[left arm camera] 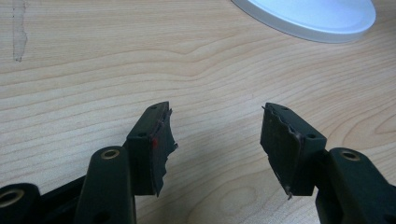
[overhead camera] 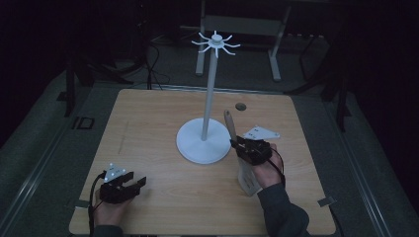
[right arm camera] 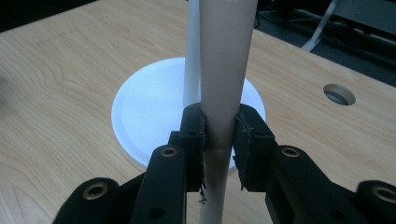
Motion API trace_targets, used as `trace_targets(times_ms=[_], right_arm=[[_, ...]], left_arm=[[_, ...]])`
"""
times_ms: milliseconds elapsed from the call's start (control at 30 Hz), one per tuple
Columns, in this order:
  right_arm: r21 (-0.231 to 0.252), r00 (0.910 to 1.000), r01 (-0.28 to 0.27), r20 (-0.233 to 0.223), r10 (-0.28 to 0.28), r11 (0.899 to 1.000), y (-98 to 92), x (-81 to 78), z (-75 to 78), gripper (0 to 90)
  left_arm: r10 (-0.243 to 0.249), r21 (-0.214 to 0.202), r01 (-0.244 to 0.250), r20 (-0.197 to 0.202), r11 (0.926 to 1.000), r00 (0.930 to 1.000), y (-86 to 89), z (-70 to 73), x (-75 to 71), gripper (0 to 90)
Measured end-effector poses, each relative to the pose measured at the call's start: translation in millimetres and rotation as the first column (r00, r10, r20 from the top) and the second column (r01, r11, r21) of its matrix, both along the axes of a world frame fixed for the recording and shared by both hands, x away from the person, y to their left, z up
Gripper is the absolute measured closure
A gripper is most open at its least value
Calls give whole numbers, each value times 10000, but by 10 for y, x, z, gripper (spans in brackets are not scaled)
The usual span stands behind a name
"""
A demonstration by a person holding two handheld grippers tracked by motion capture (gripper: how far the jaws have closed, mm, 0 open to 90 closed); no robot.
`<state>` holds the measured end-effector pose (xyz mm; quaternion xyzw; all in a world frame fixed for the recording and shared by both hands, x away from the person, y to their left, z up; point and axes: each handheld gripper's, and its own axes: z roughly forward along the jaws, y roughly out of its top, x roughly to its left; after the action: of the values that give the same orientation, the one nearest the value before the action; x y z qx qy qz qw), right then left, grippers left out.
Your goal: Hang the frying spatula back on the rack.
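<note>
A white stand (overhead camera: 207,98) with a round base (overhead camera: 203,140) and a ring of hooks (overhead camera: 216,43) at its top rises from the middle of the wooden table (overhead camera: 148,113). My right gripper (overhead camera: 238,144) is just right of the base, shut on a long utensil with a tan handle (overhead camera: 230,123) pointing up and a white lower end (overhead camera: 248,180). In the right gripper view the jaws (right arm camera: 219,135) clamp that handle (right arm camera: 224,70), with the stand's pole (right arm camera: 191,56) right behind it. My left gripper (overhead camera: 136,183) rests near the front left, open and holding nothing (left arm camera: 217,135).
A round cable hole (overhead camera: 240,106) lies in the table behind the right gripper. A metal frame (overhead camera: 237,27) stands on the floor beyond the table. A piece of tape (overhead camera: 326,201) marks the front right corner. The stand's base (left arm camera: 317,18) lies ahead of the left gripper.
</note>
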<state>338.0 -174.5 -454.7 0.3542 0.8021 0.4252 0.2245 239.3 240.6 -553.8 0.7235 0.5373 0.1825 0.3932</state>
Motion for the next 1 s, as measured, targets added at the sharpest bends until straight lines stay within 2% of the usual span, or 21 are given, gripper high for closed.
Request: trace_targets(times_ms=[533,1000], right_arm=[[406,9989,114,454,-133,9991,19,34,149,745],[555,9971,200,716,-240,9983,38,72,241,745]], left_arm=[[5,0,-5,-10,10000,10000,1,-1,1,431],[7,-22,-7,1,10000,10000,3,-1,-1,431]])
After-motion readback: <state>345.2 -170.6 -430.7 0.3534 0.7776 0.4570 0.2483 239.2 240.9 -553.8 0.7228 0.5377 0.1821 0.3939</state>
